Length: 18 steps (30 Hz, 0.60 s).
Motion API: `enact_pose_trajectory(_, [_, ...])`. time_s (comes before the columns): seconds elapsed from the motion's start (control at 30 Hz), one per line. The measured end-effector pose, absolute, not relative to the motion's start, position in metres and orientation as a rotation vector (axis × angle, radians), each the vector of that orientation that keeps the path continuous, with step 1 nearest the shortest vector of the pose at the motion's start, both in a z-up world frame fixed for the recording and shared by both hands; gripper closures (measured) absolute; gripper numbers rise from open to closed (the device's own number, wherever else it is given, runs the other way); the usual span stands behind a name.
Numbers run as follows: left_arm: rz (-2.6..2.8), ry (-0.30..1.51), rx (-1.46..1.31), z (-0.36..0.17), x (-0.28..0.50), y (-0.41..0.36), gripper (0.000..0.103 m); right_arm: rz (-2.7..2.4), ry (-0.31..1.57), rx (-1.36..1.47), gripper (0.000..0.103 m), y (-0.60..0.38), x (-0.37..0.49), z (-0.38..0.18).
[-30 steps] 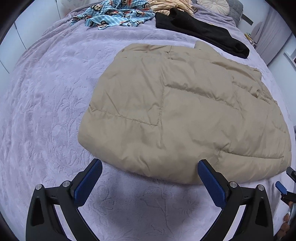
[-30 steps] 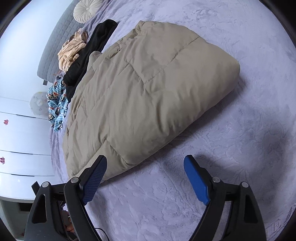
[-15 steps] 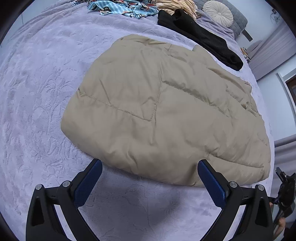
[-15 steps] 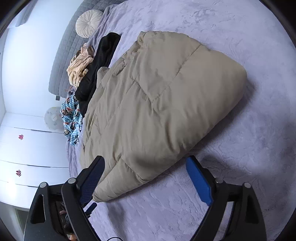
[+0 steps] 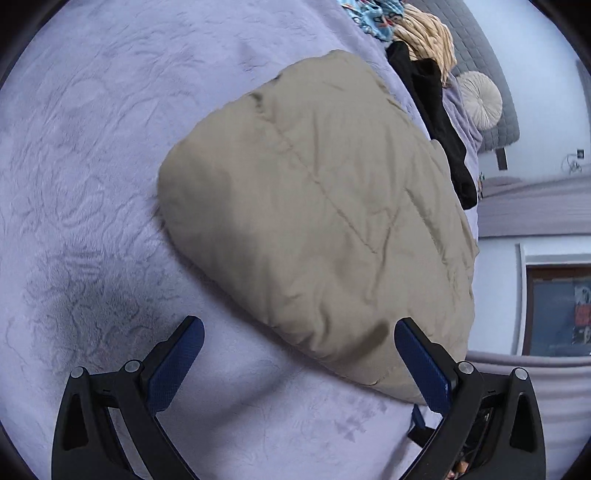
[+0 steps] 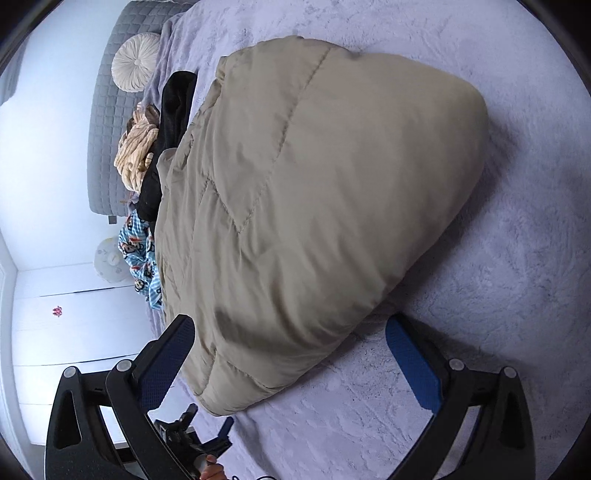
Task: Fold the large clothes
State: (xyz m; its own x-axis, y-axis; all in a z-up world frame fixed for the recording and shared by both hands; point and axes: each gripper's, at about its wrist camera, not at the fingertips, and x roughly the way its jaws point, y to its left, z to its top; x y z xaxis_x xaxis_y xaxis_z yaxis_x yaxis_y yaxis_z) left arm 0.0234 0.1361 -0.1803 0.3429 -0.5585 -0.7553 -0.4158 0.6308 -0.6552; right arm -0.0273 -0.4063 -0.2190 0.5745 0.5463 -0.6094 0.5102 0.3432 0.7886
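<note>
1. Through the left wrist camera we see the left tongs (image 5: 297,352) spread wide with nothing between the blue pads (image 5: 421,369). The left pad hangs over bare lilac bedspread (image 5: 92,147); the right pad sits just at the near edge of the coat (image 5: 317,206), and we cannot tell whether it touches.
2. The coat, a beige quilted one, lies folded into a puffy bundle on the bed, filling the middle of this view.
3. Past the coat's far edge lie a black garment (image 5: 439,118), a cream striped cloth (image 5: 428,33) and a blue patterned cloth (image 5: 373,16), with a round cushion (image 5: 480,99) against the grey headboard (image 5: 495,66).
4. Through the right wrist camera the right tongs (image 6: 290,360) are released and stand wide; their jaws have just been opening. The coat's (image 6: 314,192) near corner lies between the pads, with no pad pressing on it.
5. In this view, to the left of the coat, the same black garment (image 6: 170,140), cream cloth (image 6: 135,155), blue cloth (image 6: 138,258) and cushion (image 6: 136,66) appear.
6. At the bottom left, below the left finger, part of the other tongs (image 6: 195,435) and a person's fingertips (image 6: 212,470) show.
</note>
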Motion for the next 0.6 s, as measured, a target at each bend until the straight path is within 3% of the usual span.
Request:
enact_pose_trajectory(0.4, [-0.158, 1.179, -0.963, -0.188, 0.093, 0.115, 0.000, 0.189, 0.975, 1.331, 0.000, -0.391, 0.014, -0.228])
enact_pose_trajectory(0.47, [-0.135, 1.166, -0.963, -0.191, 0.094, 0.117, 0.004, 0.196, 0.980, 1.338, 0.000, -0.387, 0.025, -0.233])
enact_pose_trajectory(0.5, [-0.118, 1.158, -0.949, -0.190, 0.094, 0.117, 0.024, 0.190, 0.986, 1.336, 0.000, -0.385, 0.028, -0.235])
enact_pose_trajectory(0.53, [-0.125, 1.151, -0.936, -0.189, 0.094, 0.120, 0.051, 0.184, 0.991, 1.334, 0.000, -0.384, 0.030, -0.236])
enact_pose_trajectory(0.6, [-0.167, 1.127, -0.920, -0.182, 0.093, 0.121, 0.072, 0.169, 0.992, 1.342, 0.000, -0.384, 0.031, -0.236])
